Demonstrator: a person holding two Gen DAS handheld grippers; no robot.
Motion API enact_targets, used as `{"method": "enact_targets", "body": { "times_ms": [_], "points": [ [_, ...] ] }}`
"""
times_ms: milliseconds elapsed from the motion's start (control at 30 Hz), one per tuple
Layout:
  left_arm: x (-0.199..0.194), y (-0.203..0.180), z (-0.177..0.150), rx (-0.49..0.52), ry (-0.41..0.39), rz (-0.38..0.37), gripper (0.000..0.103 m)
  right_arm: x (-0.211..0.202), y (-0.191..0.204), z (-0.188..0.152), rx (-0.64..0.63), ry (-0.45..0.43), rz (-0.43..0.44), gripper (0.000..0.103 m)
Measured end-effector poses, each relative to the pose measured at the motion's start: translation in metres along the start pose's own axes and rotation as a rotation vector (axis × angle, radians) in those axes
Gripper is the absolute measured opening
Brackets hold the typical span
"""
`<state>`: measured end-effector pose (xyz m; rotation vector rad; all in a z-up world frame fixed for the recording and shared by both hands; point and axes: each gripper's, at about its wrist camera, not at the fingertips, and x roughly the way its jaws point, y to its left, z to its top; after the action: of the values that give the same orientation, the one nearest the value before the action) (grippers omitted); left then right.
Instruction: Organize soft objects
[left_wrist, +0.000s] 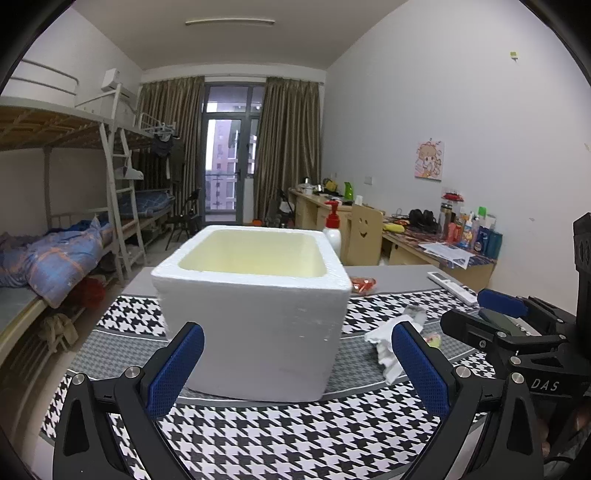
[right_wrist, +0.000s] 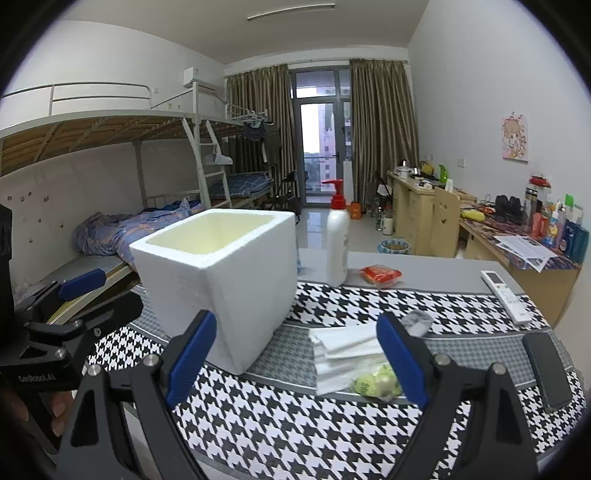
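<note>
White foam box (left_wrist: 255, 314) sits upright on the houndstooth cloth (left_wrist: 280, 439), open top up, pale yellow inside, nothing visible in it. Just to its right lies a folded white cloth (right_wrist: 343, 354), long axis running near to far, with a yellow-green soft ball (right_wrist: 376, 384) touching its near right corner. Left gripper (left_wrist: 299, 365) is spread wide, holding nothing, facing the box. Right gripper (right_wrist: 295, 362) is wide too, empty, near the cloth.
</note>
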<state>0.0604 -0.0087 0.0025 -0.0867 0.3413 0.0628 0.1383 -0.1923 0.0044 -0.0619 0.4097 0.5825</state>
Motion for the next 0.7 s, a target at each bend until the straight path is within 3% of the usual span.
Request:
{"method": "enact_targets", "body": {
  "times_ms": [700],
  "points": [
    [0.013, -0.04, -0.002, 0.057, 0.028, -0.105, 0.102, -0.022, -0.042, -0.01, 0.062, -0.008, -0.111, 0.092]
  ]
}}
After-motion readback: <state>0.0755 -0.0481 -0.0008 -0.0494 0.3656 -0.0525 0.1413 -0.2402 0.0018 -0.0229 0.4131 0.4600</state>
